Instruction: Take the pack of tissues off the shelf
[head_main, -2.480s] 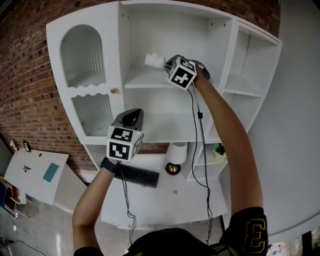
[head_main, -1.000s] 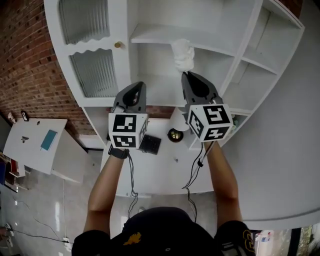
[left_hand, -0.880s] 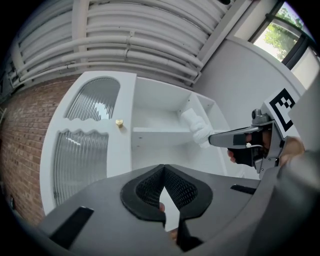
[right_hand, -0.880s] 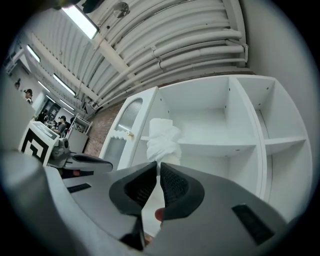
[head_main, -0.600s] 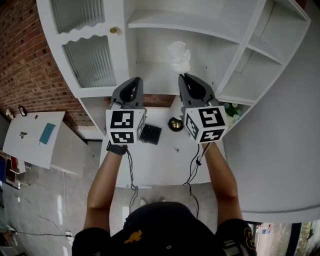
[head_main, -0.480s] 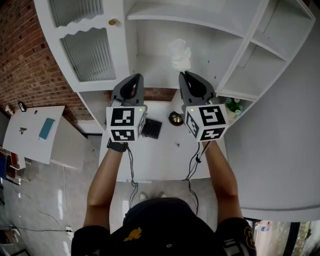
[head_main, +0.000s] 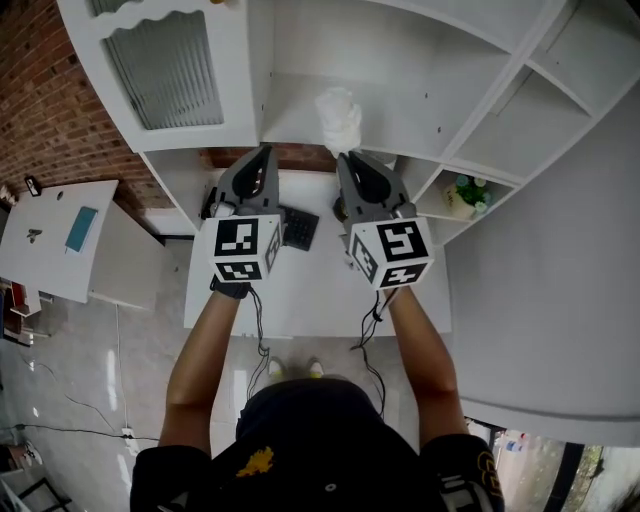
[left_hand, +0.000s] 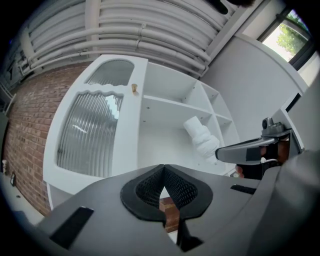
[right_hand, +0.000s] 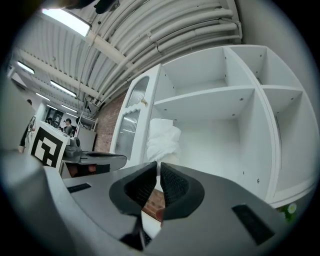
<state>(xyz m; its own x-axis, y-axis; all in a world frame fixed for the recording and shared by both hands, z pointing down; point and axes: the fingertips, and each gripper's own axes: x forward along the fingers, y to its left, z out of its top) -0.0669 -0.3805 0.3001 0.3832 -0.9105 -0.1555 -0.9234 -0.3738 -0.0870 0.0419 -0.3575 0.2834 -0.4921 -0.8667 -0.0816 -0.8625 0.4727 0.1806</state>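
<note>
White wooden shelving (head_main: 430, 80) stands ahead; clear of it, the right gripper (head_main: 342, 158) pinches the crumpled white tissue pack (head_main: 340, 118), apparently by its edge. The left gripper (head_main: 262, 152) is clenched empty. Next: set the pack down.

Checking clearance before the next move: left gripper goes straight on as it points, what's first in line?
Most likely the shelf unit, at the upright beside its ribbed-glass door. The left gripper, shut and empty, aims low on it, so it might slip under to the brick wall; depth is unclear.
</note>
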